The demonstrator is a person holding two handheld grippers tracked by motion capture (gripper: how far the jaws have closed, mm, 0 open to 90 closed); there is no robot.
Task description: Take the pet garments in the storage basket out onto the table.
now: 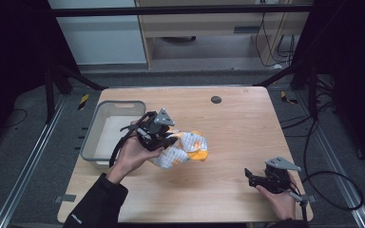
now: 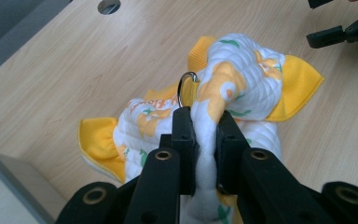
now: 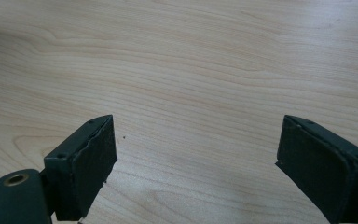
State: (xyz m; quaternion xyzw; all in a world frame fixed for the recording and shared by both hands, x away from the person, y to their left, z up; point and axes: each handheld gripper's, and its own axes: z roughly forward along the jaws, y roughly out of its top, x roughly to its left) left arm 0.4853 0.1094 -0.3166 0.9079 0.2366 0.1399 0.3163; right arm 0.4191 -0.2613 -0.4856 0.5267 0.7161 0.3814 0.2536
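Two claws: left claw [image 2: 204, 140] clamped on a fold of quilted white-and-yellow cloth [image 2: 233, 84] bunched mid-surface beside grey bin [image 1: 105, 128]; right claw [image 3: 196, 163] spread wide, empty. Thin pinch, likely to slip if lifted; metal ring [image 2: 186, 88] could snag.

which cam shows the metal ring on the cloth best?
Left gripper view: the metal ring stands clear on the cloth, just above the left gripper, whose fingers pinch a fold. High view shows the cloth too small to make the ring out.
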